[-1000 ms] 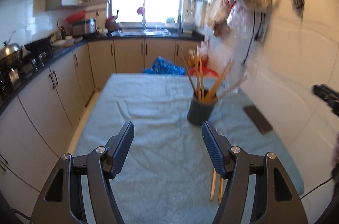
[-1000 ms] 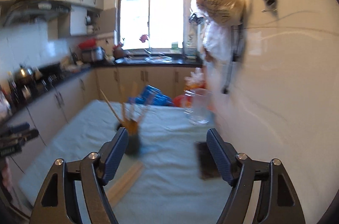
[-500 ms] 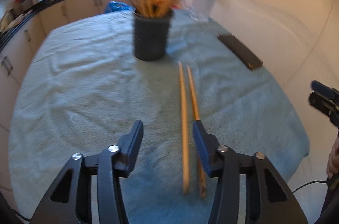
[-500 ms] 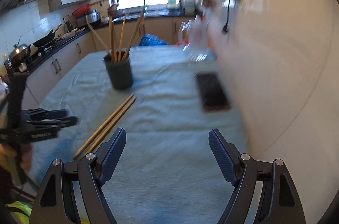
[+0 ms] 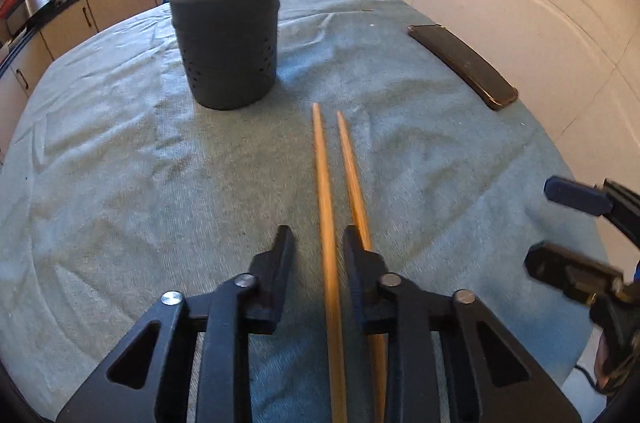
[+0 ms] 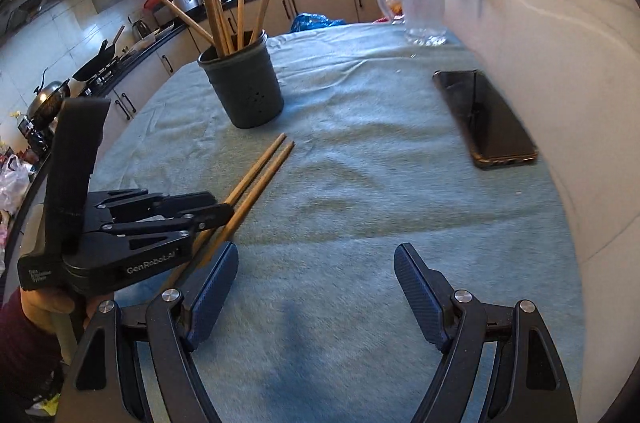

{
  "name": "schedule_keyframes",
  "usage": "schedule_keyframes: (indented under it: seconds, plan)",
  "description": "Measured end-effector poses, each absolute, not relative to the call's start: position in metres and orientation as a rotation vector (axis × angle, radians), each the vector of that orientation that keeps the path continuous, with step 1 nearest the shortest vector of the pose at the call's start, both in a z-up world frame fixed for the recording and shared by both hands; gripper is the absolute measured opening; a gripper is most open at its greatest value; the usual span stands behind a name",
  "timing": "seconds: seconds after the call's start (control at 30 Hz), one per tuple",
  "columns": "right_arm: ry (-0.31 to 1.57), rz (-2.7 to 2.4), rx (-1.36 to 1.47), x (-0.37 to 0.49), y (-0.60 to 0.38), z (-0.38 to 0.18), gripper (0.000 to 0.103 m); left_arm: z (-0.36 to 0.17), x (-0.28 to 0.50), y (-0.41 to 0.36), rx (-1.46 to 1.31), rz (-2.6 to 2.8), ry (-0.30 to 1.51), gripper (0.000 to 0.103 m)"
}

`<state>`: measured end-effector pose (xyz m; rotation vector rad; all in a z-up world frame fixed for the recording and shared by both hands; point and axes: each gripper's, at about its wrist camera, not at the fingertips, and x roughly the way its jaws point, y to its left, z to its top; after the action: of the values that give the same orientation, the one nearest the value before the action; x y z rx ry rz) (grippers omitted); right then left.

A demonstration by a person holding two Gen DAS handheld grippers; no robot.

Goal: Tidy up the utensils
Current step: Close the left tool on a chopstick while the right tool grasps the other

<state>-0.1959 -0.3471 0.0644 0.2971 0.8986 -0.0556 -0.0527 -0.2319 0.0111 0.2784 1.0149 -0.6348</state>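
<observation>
Two chopsticks (image 5: 325,183) lie side by side on the cloth (image 5: 120,183) that covers the bench, their far tips pointing toward a dark holder (image 5: 226,43) and stopping short of it. That holder stands upright on the cloth, has small holes in its lower wall, and carries a loose bunch of more chopsticks (image 6: 224,11) that lean out in several directions above its rim. A clear glass jug (image 6: 420,3) stands farther back near the wall; whether it holds anything cannot be told. A dark phone (image 6: 484,119) lies flat on the cloth beside the wall, well apart from the holder. The left hand-held gripper (image 5: 318,247) is low over the near part of the loose pair, and its jaws are closing: one chopstick runs between the fingers with a gap still showing on either side, while the other passes under or just outside the right finger, so the pads do not yet press on either. The right hand-held gripper (image 6: 316,283) hangs over bare cloth with its jaws spread wide and nothing between them; its left finger is just beside the near ends of the pair. In the right wrist view a hand (image 6: 44,307) in a dark red sleeve holds the left tool.
</observation>
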Motion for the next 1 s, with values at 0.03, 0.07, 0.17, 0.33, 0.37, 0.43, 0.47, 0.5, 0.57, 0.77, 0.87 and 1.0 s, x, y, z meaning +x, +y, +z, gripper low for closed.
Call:
schedule_keyframes:
  seconds: [0.03, 0.07, 0.17, 0.33, 0.37, 0.43, 0.47, 0.5, 0.57, 0.77, 0.87, 1.0]
  plan:
    - [0.905, -0.05, 0.303, -0.193, -0.346, 0.063, 0.084, 0.01, -0.049, -0.229, 0.267, -0.608, 1.02, 0.007]
    - [0.914, -0.042, 0.308, -0.189, -0.343, 0.06, 0.084, 0.011, -0.047, -0.225, 0.247, -0.604, 1.03, 0.007]
    - [0.933, -0.025, 0.306, -0.179, -0.335, 0.058, 0.084, 0.013, -0.042, -0.196, 0.148, -0.551, 1.081, 0.007]
    - [0.979, 0.018, 0.29, -0.154, -0.318, 0.047, 0.078, 0.013, -0.039, -0.151, 0.027, -0.48, 1.144, 0.007]
    - [0.995, 0.029, 0.291, -0.146, -0.314, 0.044, 0.072, 0.014, -0.037, -0.146, 0.015, -0.476, 1.152, 0.007]
    - [1.024, 0.034, 0.295, -0.134, -0.307, 0.037, 0.063, 0.016, -0.033, -0.143, 0.016, -0.469, 1.15, 0.007]
    - [1.041, 0.037, 0.297, -0.126, -0.304, 0.034, 0.06, 0.017, -0.03, -0.143, 0.018, -0.464, 1.148, 0.007]
    - [1.052, 0.032, 0.295, -0.119, -0.3, 0.031, 0.06, 0.017, -0.028, -0.143, 0.019, -0.46, 1.148, 0.007]
    - [1.055, 0.01, 0.262, -0.106, -0.294, 0.031, 0.057, 0.016, -0.023, -0.147, 0.017, -0.458, 1.153, 0.008]
    - [1.075, -0.062, 0.126, -0.089, -0.279, 0.029, 0.025, 0.014, -0.018, -0.148, 0.004, -0.452, 1.133, 0.008]
    - [1.081, -0.047, 0.129, -0.094, -0.281, 0.03, 0.016, 0.013, -0.02, -0.147, -0.005, -0.447, 1.124, 0.008]
    - [1.092, -0.044, 0.111, -0.107, -0.287, 0.03, 0.014, 0.013, -0.021, -0.147, -0.006, -0.441, 1.125, 0.008]
